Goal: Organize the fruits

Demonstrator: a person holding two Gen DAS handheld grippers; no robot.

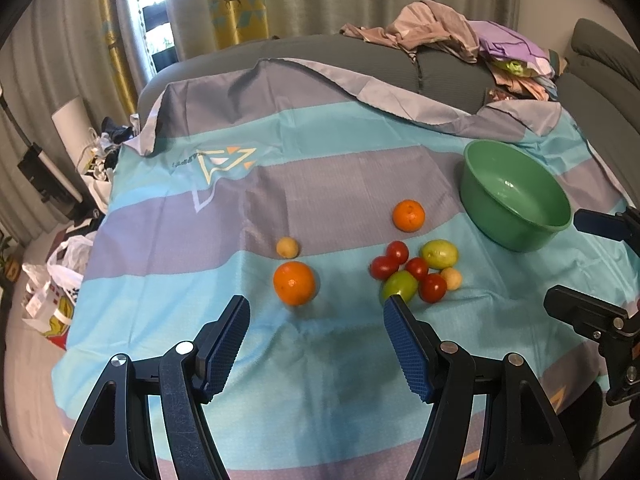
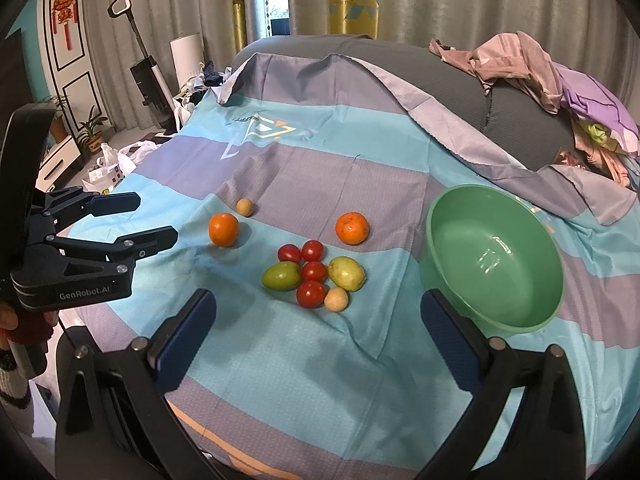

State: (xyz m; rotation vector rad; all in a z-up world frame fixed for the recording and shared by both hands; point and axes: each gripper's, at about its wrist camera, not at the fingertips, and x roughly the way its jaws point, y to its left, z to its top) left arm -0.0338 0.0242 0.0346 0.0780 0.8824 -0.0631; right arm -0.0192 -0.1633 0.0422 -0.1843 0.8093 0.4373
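Observation:
Fruit lies on a striped cloth (image 1: 168,312). Two oranges show, one near (image 1: 294,283) (image 2: 223,229) and one farther (image 1: 408,215) (image 2: 352,227). A cluster holds several red tomatoes (image 2: 311,293) (image 1: 432,287), two green fruits (image 2: 281,275) (image 2: 347,273) and a small tan fruit (image 2: 335,299). Another tan fruit (image 1: 287,247) (image 2: 245,207) lies by the near orange. An empty green bowl (image 1: 516,196) (image 2: 494,256) stands on the right. My left gripper (image 1: 316,316) (image 2: 154,218) is open, just short of the near orange. My right gripper (image 2: 316,308) (image 1: 568,264) is open, short of the cluster.
A grey sofa back (image 2: 420,76) carries a pile of clothes (image 2: 560,92) behind the cloth. Plastic bags (image 1: 52,288) and clutter lie on the floor at left, with a vacuum (image 2: 148,76) by the curtains.

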